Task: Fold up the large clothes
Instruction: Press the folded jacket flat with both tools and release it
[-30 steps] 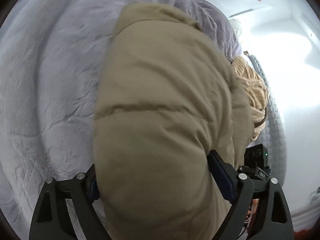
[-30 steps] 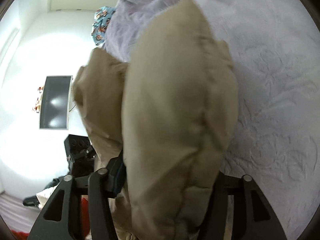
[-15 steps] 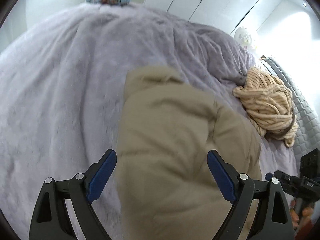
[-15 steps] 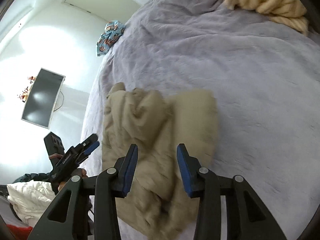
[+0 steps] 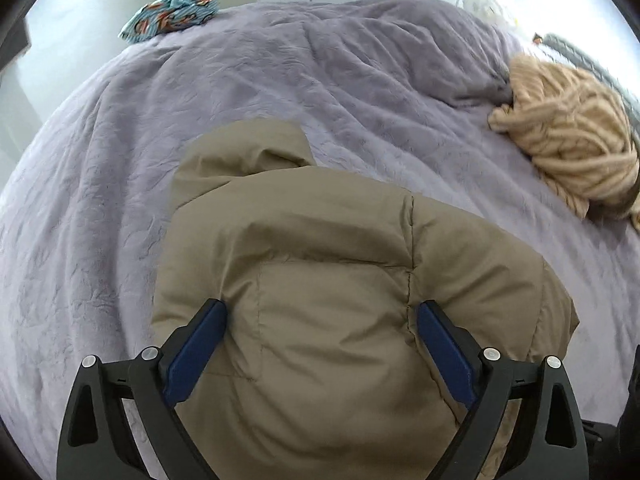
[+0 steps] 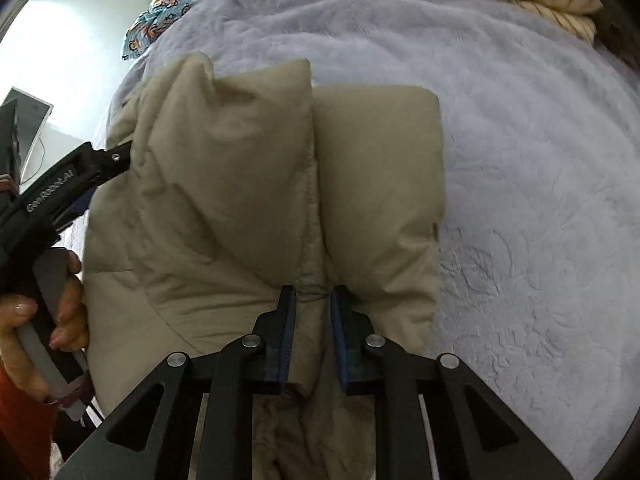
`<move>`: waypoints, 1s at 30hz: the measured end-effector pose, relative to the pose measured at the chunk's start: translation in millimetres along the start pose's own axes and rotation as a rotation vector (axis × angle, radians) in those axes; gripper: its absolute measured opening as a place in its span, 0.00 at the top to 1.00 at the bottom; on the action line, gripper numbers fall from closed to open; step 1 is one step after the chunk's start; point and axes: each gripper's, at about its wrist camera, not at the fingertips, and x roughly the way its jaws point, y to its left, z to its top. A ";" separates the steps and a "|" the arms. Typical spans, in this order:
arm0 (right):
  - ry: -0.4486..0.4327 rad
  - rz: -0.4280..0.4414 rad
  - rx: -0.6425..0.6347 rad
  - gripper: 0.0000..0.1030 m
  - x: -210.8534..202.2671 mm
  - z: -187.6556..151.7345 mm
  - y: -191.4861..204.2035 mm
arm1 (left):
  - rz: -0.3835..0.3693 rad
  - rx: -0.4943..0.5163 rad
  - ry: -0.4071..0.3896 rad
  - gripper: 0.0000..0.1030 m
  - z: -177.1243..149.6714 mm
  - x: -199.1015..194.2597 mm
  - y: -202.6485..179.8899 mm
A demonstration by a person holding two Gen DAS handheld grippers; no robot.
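A tan puffer jacket (image 5: 328,288) lies bunched on the lilac bedspread (image 5: 120,160). In the left wrist view my left gripper (image 5: 320,320) stands wide open with the jacket bulging between its fingers. In the right wrist view the jacket (image 6: 260,184) lies in two padded folds, and my right gripper (image 6: 313,300) is closed narrowly on the seam between them. The left gripper's body (image 6: 68,188) shows there at the jacket's left edge, held in a hand.
A beige knitted garment (image 5: 572,136) lies on the bed to the right. A patterned blue cloth (image 5: 172,10) sits at the bed's far edge. A monitor (image 6: 28,128) hangs on the white wall at left.
The jacket has come down from hanging in front of both cameras onto the bed. The left gripper has opened and let go. The right gripper has narrowed onto the seam.
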 end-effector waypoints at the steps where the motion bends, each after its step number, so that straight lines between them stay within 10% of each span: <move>1: 0.002 0.008 0.012 0.83 2.7 0.6 -2.0 | 0.007 0.005 -0.001 0.07 -0.9 -0.4 -1.9; 30: 0.022 -0.001 0.070 0.78 -90.4 -55.6 33.0 | 0.022 -0.042 0.126 0.07 -85.1 -126.5 30.3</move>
